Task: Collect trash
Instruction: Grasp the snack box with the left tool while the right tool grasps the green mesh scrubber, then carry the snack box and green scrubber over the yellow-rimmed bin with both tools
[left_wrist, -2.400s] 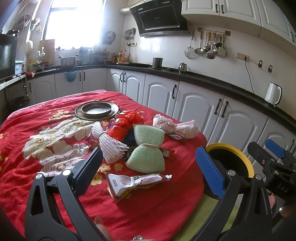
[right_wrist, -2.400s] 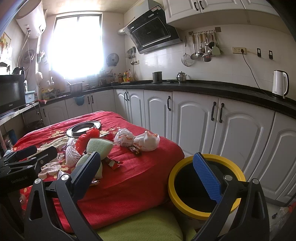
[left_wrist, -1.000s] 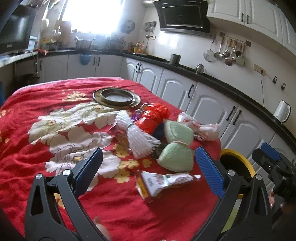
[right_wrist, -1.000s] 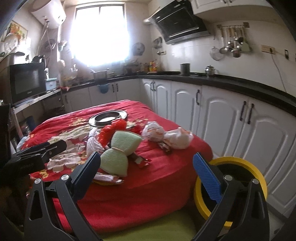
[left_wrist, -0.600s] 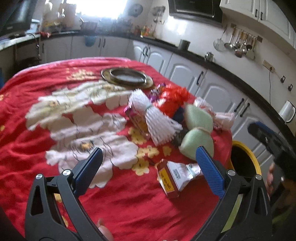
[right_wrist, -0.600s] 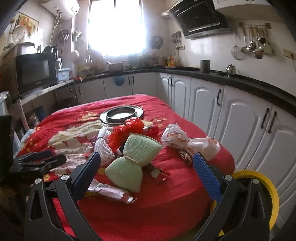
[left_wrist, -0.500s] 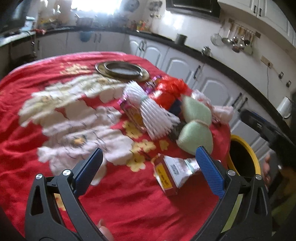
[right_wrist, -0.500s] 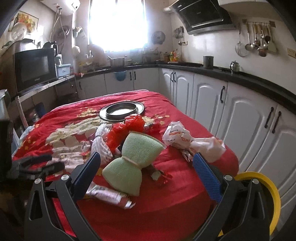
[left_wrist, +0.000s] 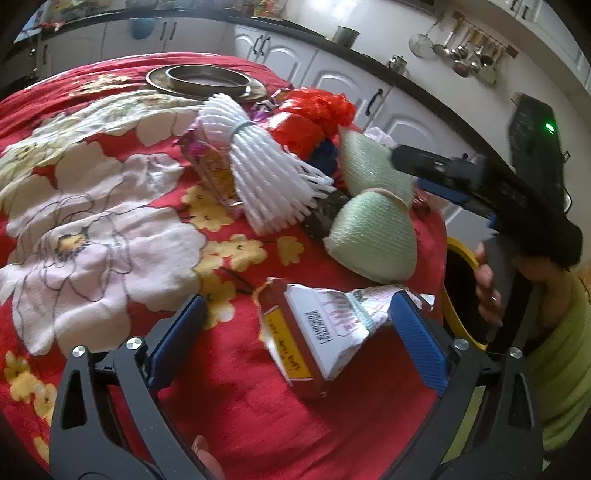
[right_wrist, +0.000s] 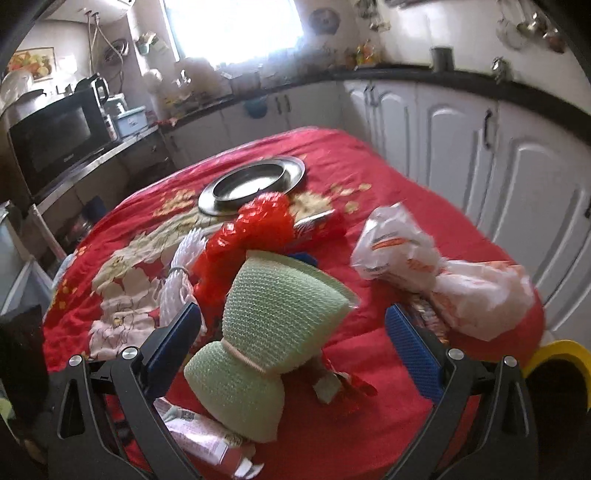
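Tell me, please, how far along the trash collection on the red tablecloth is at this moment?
Nothing looks collected yet. The left gripper is open around the torn snack wrapper; the right gripper is open over the green foam net. The white foam net, red mesh and plastic bag remain. The yellow-rimmed bin sits beside the table.

Left gripper (left_wrist: 295, 341) hangs low with its blue-padded jaws spread wide, gripping nothing. Right gripper (right_wrist: 295, 343) is likewise wide apart and empty; in the left wrist view a hand (left_wrist: 489, 291) grips its black handle at right.
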